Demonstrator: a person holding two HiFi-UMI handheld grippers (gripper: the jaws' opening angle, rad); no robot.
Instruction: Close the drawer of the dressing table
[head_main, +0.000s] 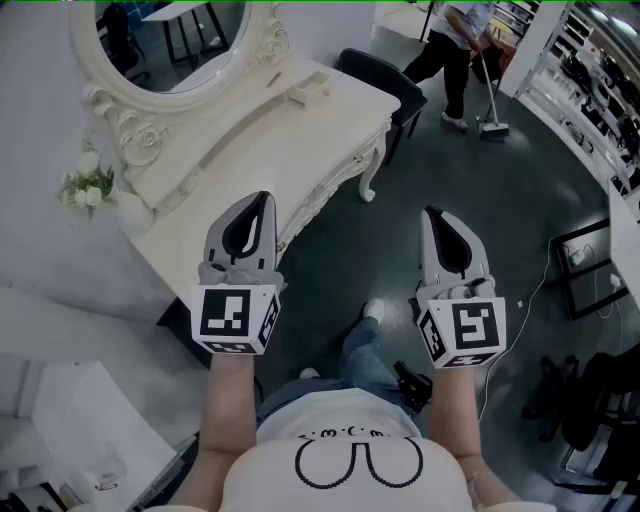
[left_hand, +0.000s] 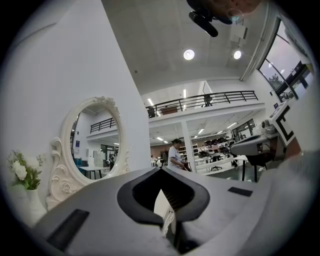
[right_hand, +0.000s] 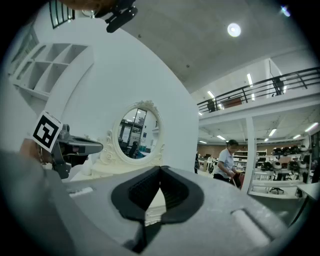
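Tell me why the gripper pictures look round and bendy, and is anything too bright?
Left gripper view: a wide lens bends the wall and leaves black corners; the ceiling lamp glares white. Right gripper view: same bending, and the railing curves. Head view: dim, with no strong shadows.

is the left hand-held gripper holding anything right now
No, the grey left hand-held gripper has its jaws closed tip to tip with nothing between them.
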